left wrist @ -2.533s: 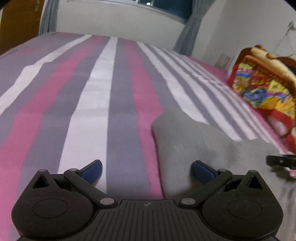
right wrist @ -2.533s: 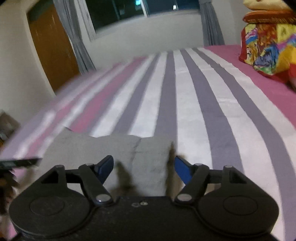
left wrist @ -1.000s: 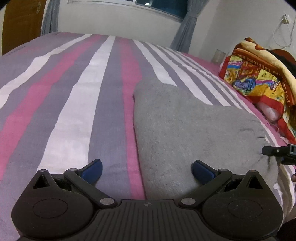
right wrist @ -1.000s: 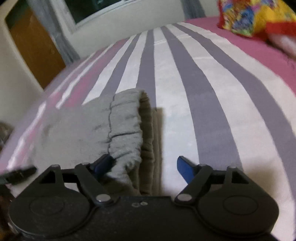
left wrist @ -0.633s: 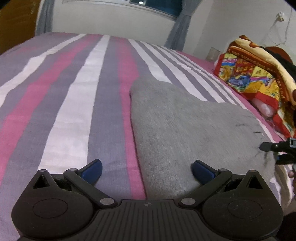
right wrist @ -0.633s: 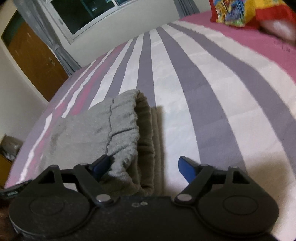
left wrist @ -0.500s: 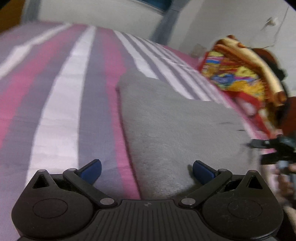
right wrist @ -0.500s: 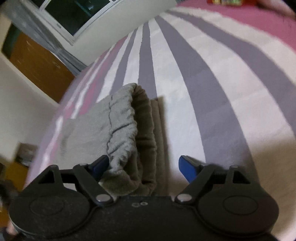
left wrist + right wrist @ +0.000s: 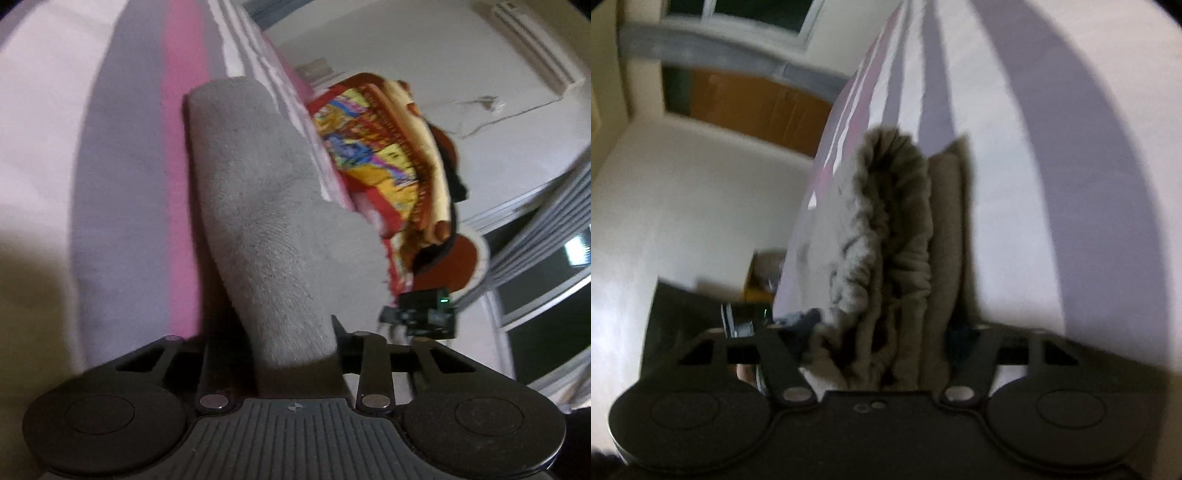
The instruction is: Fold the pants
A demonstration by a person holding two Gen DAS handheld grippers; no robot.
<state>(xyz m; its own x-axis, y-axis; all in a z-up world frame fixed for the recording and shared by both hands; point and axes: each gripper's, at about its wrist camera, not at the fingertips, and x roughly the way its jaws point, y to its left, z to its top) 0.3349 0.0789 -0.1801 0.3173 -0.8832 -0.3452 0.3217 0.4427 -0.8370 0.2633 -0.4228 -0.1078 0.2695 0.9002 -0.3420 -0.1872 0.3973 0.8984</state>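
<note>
The grey pants [image 9: 258, 206] lie folded on the striped bed. My left gripper [image 9: 273, 347] is shut on their near edge, and the cloth runs away from it in a lifted band. In the right wrist view my right gripper [image 9: 882, 343] is shut on the gathered elastic waistband end of the pants [image 9: 901, 229], bunched in several layers between the fingers. The right gripper's body [image 9: 424, 314] shows at the right of the left wrist view. Both views are tilted and blurred.
The bed sheet [image 9: 129, 147] has pink, grey and white stripes. A pile of bright patterned blankets [image 9: 388, 147] sits at the bed's far right. A brown door [image 9: 757, 107] and a cream wall [image 9: 683, 203] stand beyond the bed's left edge.
Both grippers were open over the pants half a second ago and are now shut on the cloth. Both cameras have tilted sharply and the gripped edges are raised.
</note>
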